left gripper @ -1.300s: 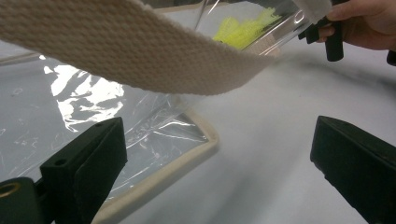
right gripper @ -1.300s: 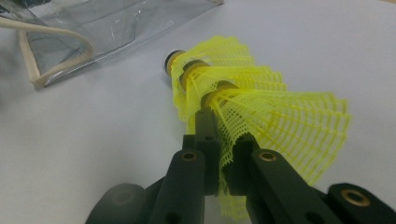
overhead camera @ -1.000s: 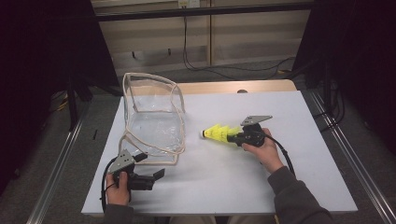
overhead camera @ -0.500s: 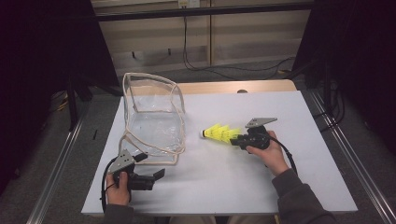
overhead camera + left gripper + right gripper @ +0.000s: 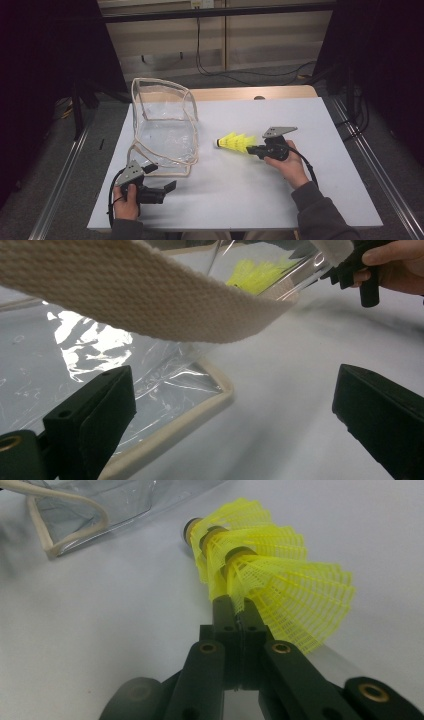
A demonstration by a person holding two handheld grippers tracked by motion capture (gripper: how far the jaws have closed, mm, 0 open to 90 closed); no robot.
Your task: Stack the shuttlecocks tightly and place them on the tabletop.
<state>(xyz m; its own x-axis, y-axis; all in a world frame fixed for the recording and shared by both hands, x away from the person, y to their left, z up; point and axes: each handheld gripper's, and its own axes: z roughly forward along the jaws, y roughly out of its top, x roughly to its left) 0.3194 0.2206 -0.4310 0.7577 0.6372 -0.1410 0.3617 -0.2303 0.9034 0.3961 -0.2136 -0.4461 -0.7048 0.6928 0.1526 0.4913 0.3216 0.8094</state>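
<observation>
Right hand-held gripper [image 5: 252,148] clenched on the skirt of the yellow shuttlecocks [image 5: 235,142], jaws having just been closing with the mesh pinched between them. Three nested together, seen clearly in the right gripper view [image 5: 250,565], cork ends pointing toward the clear bag [image 5: 165,127]. Held low over the white counter [image 5: 310,120], near the middle, a short way right of the bag's open mouth and apart from it. Compared with a second ago, barely shifted: the stack a touch nearer the bag and drawn slightly toward the person, the hand behind it moved only a little. Left hand-held gripper [image 5: 170,186] released, jaws wide apart in its own view with nothing between them, parked at the near-left of the counter just below the bag's front corner, same spot as before. Bag unmoved too, standing with its cream-trimmed rim [image 5: 200,410] lying on the counter and a woven strap [image 5: 150,295] drooping across the top of the left gripper view.
</observation>
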